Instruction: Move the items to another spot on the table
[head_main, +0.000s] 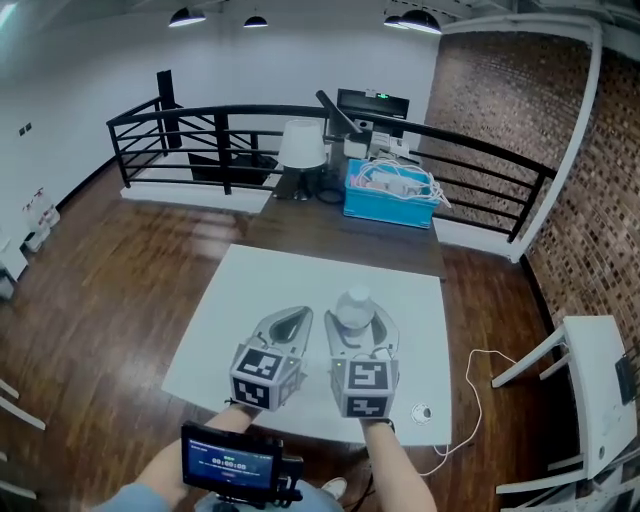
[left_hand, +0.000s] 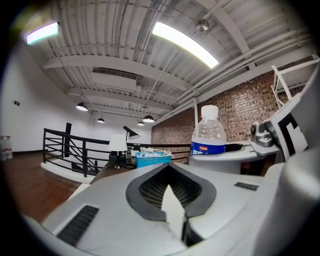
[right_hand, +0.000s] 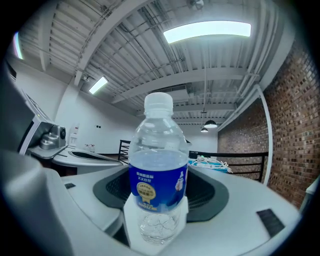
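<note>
A clear water bottle (head_main: 352, 305) with a white cap and blue label stands upright between the jaws of my right gripper (head_main: 358, 322), which is shut on it above the near half of the white table (head_main: 260, 290). In the right gripper view the bottle (right_hand: 159, 170) fills the centre, gripped low on its body by my right gripper (right_hand: 157, 225). My left gripper (head_main: 292, 318) hovers just to the left, side by side with the right one, its jaws shut and holding nothing. The left gripper view shows those closed tips (left_hand: 175, 215) and the bottle (left_hand: 208, 137) to the right.
A small round object (head_main: 422, 412) lies at the table's near right corner. Beyond the table stand a blue box of white cables (head_main: 390, 195), a white lamp (head_main: 300, 145) and a black railing (head_main: 480, 150). A white chair (head_main: 590, 380) and a floor cable (head_main: 470, 400) are to the right.
</note>
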